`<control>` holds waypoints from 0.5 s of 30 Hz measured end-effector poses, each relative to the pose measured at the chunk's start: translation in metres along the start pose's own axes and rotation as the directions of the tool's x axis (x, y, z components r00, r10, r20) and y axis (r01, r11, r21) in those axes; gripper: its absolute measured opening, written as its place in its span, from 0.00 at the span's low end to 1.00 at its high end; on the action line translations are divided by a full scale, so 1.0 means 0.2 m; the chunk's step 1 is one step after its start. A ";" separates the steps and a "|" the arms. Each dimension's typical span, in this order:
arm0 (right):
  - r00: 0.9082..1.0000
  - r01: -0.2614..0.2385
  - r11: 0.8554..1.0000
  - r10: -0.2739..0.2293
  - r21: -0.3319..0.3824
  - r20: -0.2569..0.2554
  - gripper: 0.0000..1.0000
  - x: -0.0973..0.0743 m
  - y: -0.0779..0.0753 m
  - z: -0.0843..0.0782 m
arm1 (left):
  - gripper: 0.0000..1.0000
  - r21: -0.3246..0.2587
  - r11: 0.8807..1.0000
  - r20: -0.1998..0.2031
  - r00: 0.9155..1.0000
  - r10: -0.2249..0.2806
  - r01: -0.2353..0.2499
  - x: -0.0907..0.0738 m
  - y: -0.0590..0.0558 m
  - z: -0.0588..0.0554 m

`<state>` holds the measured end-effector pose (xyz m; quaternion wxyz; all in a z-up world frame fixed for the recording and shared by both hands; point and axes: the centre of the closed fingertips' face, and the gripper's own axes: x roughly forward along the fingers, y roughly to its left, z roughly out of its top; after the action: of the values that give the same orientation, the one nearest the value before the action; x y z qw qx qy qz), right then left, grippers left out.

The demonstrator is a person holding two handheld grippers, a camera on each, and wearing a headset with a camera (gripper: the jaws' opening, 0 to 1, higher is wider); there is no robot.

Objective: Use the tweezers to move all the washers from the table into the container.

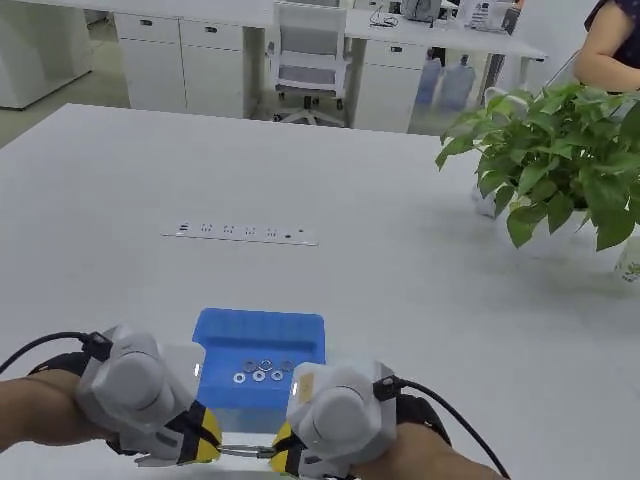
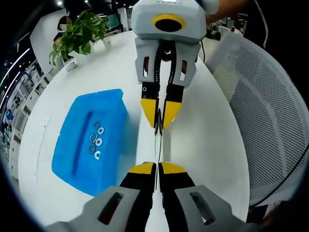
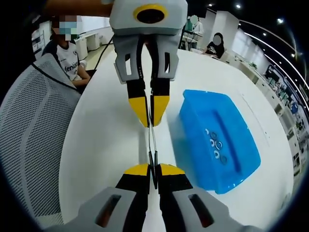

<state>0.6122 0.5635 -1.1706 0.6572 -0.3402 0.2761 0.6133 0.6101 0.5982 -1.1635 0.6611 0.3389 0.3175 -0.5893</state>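
Note:
A blue container [image 1: 300, 330] sits near the table's front edge with several washers [image 1: 262, 372] lying in it. Just in front of it my left gripper [image 1: 205, 442] and right gripper [image 1: 284, 450] face each other, tips close together. Thin metal tweezers [image 1: 245, 452] span the gap, and each gripper is shut on one end. In the left gripper view the tweezers [image 2: 157, 145] run from my left gripper [image 2: 156, 169] to the right gripper [image 2: 161, 110], with the container [image 2: 111, 108] and washers [image 2: 96, 141] to the left. In the right gripper view the tweezers [image 3: 152, 140] lead from my right gripper [image 3: 154, 170] to the left gripper [image 3: 150, 107], beside the container [image 3: 236, 121] and washers [image 3: 216, 147].
A white power strip [image 1: 240, 233] lies mid-table. A potted plant [image 1: 560, 160] stands at the right. A mesh chair [image 2: 260, 96] is behind the near edge. Desks, an office chair [image 1: 310, 60] and a person [image 1: 610, 45] are beyond the table.

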 end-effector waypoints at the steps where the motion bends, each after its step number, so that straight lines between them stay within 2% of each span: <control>1: 1.000 -0.005 1.000 0.005 0.001 -0.004 0.06 0.01 0.01 0.00 | 0.07 -0.007 1.000 -0.001 1.000 0.000 0.000 0.01 0.00 -0.01; 8: 1.000 -0.019 1.000 0.019 0.004 -0.020 0.07 0.04 0.03 -0.02 | 0.07 -0.023 1.000 -0.022 1.000 0.002 -0.002 0.05 -0.02 -0.05; 15: 0.999 -0.022 1.000 0.022 0.012 -0.033 0.09 0.05 0.03 -0.03 | 0.07 -0.033 0.999 -0.018 1.000 0.011 -0.012 0.06 -0.02 -0.05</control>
<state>0.6080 0.5638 -1.1825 0.6476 -0.3436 0.2941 0.6132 0.6070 0.5999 -1.1800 0.6673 0.3347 0.3311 -0.5771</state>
